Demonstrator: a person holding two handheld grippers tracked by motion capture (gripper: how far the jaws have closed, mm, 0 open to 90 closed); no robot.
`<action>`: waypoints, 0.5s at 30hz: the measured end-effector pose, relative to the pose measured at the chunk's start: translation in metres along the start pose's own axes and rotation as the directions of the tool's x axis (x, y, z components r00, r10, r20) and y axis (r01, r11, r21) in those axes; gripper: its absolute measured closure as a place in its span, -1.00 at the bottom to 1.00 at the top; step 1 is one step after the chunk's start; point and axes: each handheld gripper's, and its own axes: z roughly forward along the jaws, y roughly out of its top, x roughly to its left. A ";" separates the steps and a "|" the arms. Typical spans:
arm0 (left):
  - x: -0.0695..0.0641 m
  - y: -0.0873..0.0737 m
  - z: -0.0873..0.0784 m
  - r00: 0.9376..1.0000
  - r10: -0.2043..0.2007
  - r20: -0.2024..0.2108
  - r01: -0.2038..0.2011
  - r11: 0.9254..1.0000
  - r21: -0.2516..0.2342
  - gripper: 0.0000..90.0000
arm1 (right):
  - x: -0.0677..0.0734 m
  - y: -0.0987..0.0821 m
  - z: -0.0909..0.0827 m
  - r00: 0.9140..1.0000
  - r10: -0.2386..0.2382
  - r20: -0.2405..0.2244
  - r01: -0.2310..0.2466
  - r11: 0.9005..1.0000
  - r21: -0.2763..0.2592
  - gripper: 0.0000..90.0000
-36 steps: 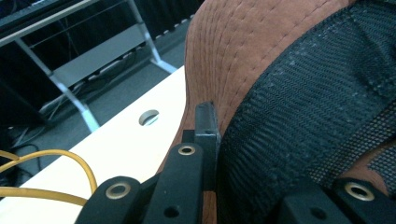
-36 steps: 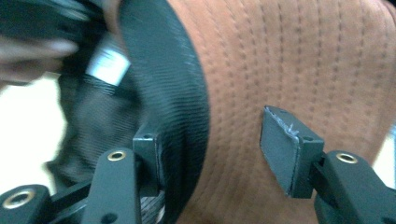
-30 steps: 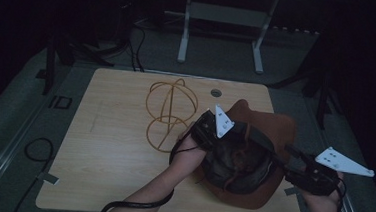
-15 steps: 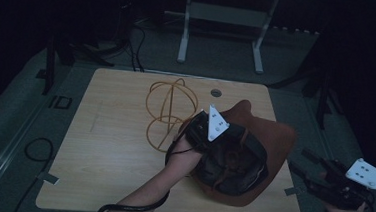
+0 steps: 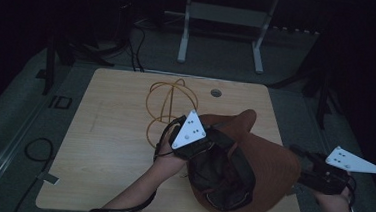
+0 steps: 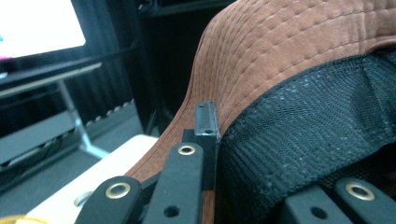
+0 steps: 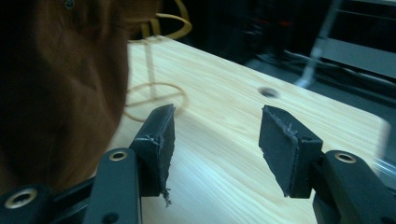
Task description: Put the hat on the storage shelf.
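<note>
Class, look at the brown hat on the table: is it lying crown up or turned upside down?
Upside down. The brown fabric hat shows its dark mesh lining facing up, and the left gripper is shut on its brim.

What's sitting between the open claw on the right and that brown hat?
Nothing: in the right gripper view, bare wooden table shows between the right gripper and the brown hat.

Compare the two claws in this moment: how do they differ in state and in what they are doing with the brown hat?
The left claw is shut on the brown hat, pinching its brim at the black mesh lining; the right claw stands open with nothing between its pads, though its jaws have just been closing. The left claw sits over the table at the hat's left side; the right claw is off the hat, at the table's right edge. Both have black jaws.
</note>
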 end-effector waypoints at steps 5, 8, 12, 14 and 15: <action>-0.013 0.003 0.004 0.997 0.021 0.069 -0.016 0.998 -0.067 0.92 | 0.018 0.007 0.024 0.991 -0.043 -0.127 0.038 0.998 -0.045 -0.05; -0.018 0.003 0.010 0.997 0.032 0.072 -0.027 0.998 -0.063 0.92 | 0.029 0.010 0.036 0.978 -0.056 -0.203 0.038 0.995 -0.095 -0.11; -0.023 0.002 0.016 0.996 0.046 0.078 -0.041 0.997 -0.059 0.92 | 0.040 0.016 0.045 0.958 -0.073 -0.276 0.034 0.989 -0.143 -0.14; -0.024 0.002 0.017 0.996 0.036 0.078 -0.031 0.997 -0.066 0.92 | 0.043 0.017 0.050 0.952 -0.075 -0.295 0.029 0.987 -0.157 -0.15; -0.024 0.002 0.017 0.997 0.030 0.077 -0.025 0.997 -0.072 0.92 | 0.044 0.017 0.052 0.950 -0.071 -0.303 0.023 0.987 -0.158 -0.14</action>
